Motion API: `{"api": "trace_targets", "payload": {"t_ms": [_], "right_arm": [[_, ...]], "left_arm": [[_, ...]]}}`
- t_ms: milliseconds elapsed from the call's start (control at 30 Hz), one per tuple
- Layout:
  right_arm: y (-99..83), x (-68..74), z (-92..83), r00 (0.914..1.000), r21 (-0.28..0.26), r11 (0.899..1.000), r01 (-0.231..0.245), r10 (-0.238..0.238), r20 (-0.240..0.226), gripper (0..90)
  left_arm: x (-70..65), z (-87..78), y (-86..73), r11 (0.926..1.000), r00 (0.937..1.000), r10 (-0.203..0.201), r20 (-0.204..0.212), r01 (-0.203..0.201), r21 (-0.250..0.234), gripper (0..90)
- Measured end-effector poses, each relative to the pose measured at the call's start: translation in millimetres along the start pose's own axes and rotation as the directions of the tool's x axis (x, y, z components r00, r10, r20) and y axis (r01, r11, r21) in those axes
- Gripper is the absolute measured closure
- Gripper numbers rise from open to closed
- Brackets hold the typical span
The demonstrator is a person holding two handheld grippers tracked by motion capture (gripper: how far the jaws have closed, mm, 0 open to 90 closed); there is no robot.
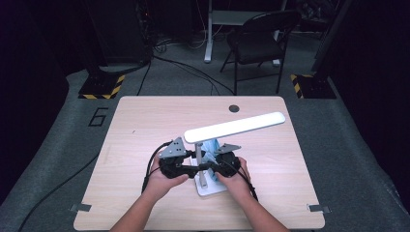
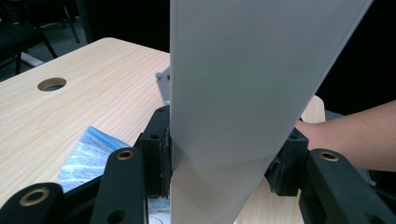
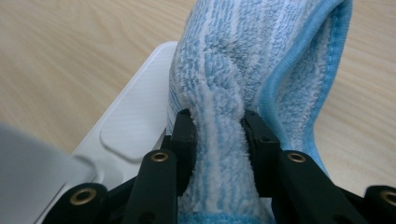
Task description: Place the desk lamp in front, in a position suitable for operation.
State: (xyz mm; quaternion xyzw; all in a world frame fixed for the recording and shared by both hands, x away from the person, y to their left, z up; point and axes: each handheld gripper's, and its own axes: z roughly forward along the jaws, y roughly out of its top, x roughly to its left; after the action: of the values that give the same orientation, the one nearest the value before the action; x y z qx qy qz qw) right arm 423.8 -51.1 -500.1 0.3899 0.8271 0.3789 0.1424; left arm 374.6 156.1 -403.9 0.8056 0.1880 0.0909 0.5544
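Observation:
A white desk lamp stands near the table's front middle, its long head [image 1: 235, 126] angled up to the right and its flat base [image 1: 212, 187] on the wood. My left gripper [image 1: 192, 167] is shut on the lamp's upright stem [image 2: 224, 116], with a pad pressed on each side [image 2: 222, 158]. My right gripper [image 1: 213, 163] is shut on a blue-and-white striped terry cloth [image 3: 219, 84], bunched between its jaws [image 3: 217, 135] just over the lamp base [image 3: 135, 126]. The cloth [image 1: 211, 147] rises behind the stem.
The light wooden table [image 1: 145, 121] has a round cable hole [image 1: 234, 108] at its far edge. Beyond it stand a black folding chair [image 1: 258, 41] and stands with striped feet [image 1: 101, 87]. The person's other forearm [image 2: 350, 135] shows beside the stem.

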Motion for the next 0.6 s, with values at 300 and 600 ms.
{"api": "trace_targets", "payload": {"t_ms": [300, 600], "right_arm": [[14.4, -8.3, 14.3, 0.9998, 0.001, 1.0, 0.009, -0.009, 0.018, 69.7], [23.5, -16.6, 24.3, 0.9994, -0.008, 1.0, -0.025, 0.025, 0.025, 70.1]], "left_arm": [[0.1, -0.4, -0.6, 1.0, 1.0, -0.001, -0.001, 0.001, -0.004, 51.2], [0.0, -0.5, -0.8, 1.0, 1.0, 0.0, -0.003, 0.0, -0.005, 51.3]]}}
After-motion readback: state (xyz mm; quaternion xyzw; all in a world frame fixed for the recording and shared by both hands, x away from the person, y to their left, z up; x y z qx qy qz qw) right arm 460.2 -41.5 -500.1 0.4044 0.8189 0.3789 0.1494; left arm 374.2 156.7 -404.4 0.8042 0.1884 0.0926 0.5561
